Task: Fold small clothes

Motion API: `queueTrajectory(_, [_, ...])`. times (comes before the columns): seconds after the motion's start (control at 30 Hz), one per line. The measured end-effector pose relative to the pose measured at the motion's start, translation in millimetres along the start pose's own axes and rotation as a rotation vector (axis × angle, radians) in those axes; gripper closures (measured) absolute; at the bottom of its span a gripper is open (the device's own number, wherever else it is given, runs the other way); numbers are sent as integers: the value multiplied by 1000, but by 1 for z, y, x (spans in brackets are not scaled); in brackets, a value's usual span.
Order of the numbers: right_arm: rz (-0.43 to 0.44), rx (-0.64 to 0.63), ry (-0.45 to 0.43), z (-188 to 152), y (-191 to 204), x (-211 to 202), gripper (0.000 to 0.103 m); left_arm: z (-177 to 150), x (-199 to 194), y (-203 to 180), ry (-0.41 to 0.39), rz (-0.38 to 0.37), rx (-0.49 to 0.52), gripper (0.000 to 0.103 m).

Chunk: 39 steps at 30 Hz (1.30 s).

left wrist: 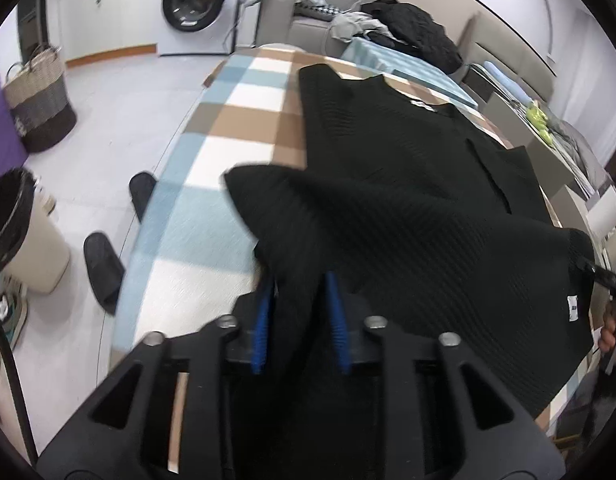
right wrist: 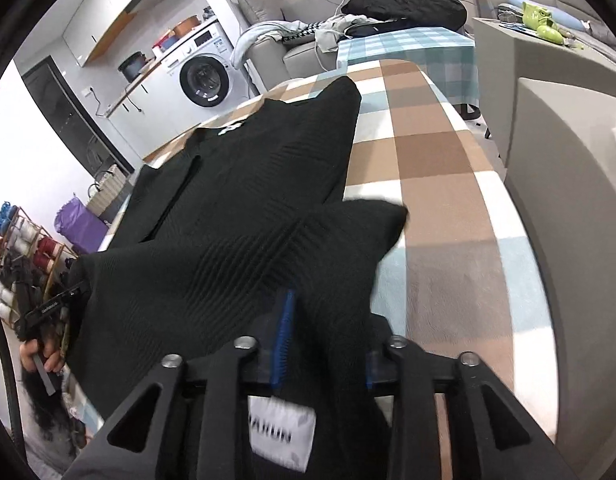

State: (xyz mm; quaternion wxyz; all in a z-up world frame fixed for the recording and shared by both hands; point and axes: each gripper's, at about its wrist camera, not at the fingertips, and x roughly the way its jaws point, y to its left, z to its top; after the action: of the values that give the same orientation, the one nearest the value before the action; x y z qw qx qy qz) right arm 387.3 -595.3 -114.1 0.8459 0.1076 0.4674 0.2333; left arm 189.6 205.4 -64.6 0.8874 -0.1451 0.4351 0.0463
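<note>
A black ribbed knit garment (left wrist: 388,152) lies lengthwise on a table covered with a brown, blue and white checked cloth (left wrist: 228,120), its white neck label at the far end. The near hem is lifted off the table. My left gripper (left wrist: 300,280) is shut on the hem's left part, with bunched cloth filling the gap between its blue pads (left wrist: 264,320). In the right wrist view the same garment (right wrist: 248,168) runs away over the checked cloth (right wrist: 436,160). My right gripper (right wrist: 328,312) is shut on the hem's right part, which covers one pad. A white tag (right wrist: 282,432) hangs there.
A washing machine (left wrist: 194,4) stands at the far wall. A woven basket (left wrist: 40,100), a lined bin (left wrist: 24,232) and two dark slippers (left wrist: 104,272) are on the floor to the left. A sofa with piled clothes (left wrist: 412,28) lies beyond the table. A grey cabinet (right wrist: 568,120) flanks the right.
</note>
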Motion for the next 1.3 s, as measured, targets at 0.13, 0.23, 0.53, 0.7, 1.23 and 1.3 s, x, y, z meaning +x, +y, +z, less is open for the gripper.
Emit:
queueTrajectory(0.13, [10, -12, -20, -16, 0, -20, 61, -16, -15, 10, -9, 2, -14, 66])
queueTrajectory(0.23, [-6, -26, -13, -27, 4, -22, 61, -28, -20, 16, 4, 6, -19, 66])
queueTrajectory(0.53, [-44, -50, -9, -39, 5, -18, 62, -42, -33, 21, -62, -8, -42, 89])
queueTrajectory(0.7, [-107, -134, -26, -46, 16, -22, 99, -41, -50, 15, -121, -26, -21, 99])
queueTrajectory(1.23, [-62, -37, -331, 29, 22, -46, 99, 39, -53, 20, -260, -16, -80, 100])
queueTrajectory(1.3, [-85, 3, -294, 37, 14, -28, 99, 49, -37, 21, -240, -12, -85, 100])
